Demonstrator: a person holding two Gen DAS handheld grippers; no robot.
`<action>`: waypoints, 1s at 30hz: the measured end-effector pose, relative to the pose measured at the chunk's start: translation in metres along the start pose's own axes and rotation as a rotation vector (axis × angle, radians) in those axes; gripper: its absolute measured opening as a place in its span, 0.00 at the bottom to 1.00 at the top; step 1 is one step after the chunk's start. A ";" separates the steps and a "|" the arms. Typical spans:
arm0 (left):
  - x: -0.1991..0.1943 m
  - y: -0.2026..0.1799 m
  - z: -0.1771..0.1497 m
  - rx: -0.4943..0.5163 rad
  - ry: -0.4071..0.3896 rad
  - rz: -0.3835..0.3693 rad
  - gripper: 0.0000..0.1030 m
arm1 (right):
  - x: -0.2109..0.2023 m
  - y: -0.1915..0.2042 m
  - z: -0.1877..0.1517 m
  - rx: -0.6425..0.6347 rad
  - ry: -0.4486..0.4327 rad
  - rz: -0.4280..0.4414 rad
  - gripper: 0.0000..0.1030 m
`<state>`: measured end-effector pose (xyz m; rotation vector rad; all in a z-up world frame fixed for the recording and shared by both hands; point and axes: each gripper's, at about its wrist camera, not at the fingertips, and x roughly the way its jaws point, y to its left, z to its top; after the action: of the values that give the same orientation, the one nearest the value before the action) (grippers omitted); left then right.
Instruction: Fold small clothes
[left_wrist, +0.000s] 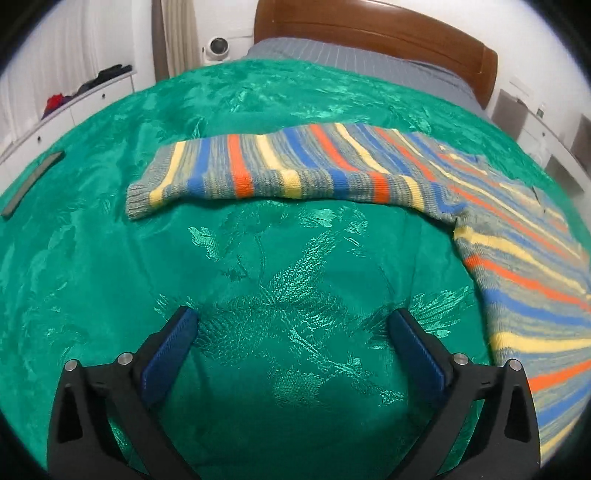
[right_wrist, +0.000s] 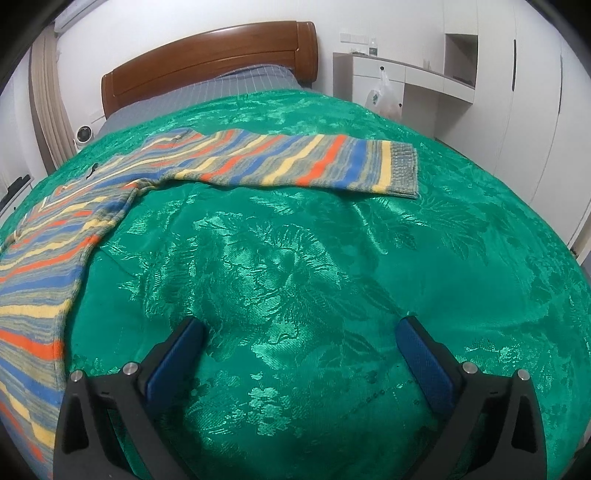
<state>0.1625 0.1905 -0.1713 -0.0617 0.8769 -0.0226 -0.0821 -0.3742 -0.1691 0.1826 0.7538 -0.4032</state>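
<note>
A striped knit sweater (left_wrist: 517, 236) in blue, orange, yellow and grey lies spread flat on a green bedspread (left_wrist: 258, 258). In the left wrist view one sleeve (left_wrist: 288, 173) stretches to the left, its cuff at the left end. My left gripper (left_wrist: 293, 321) is open and empty over bare bedspread, short of that sleeve. In the right wrist view the sweater's body (right_wrist: 44, 266) lies at the left and the other sleeve (right_wrist: 295, 166) stretches to the right. My right gripper (right_wrist: 299, 328) is open and empty over the bedspread (right_wrist: 332, 277), short of that sleeve.
A wooden headboard (left_wrist: 369, 29) and grey sheet stand at the far end of the bed. A flat dark object (left_wrist: 33, 181) lies on the bedspread at the left. White drawers (left_wrist: 74, 107) stand left; white cabinets (right_wrist: 517, 92) and a plastic bag (right_wrist: 384, 96) right.
</note>
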 end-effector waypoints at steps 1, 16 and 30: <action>0.000 0.000 0.000 -0.001 -0.002 -0.002 1.00 | 0.000 0.000 0.000 0.000 -0.003 0.001 1.00; -0.010 -0.007 -0.014 0.030 -0.040 0.034 1.00 | 0.000 -0.002 -0.001 -0.001 -0.022 0.006 1.00; 0.005 -0.031 0.033 0.005 -0.061 -0.024 1.00 | 0.000 -0.001 -0.001 -0.001 -0.022 0.002 1.00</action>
<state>0.1911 0.1609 -0.1526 -0.0680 0.8147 -0.0457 -0.0831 -0.3752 -0.1699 0.1776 0.7324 -0.4023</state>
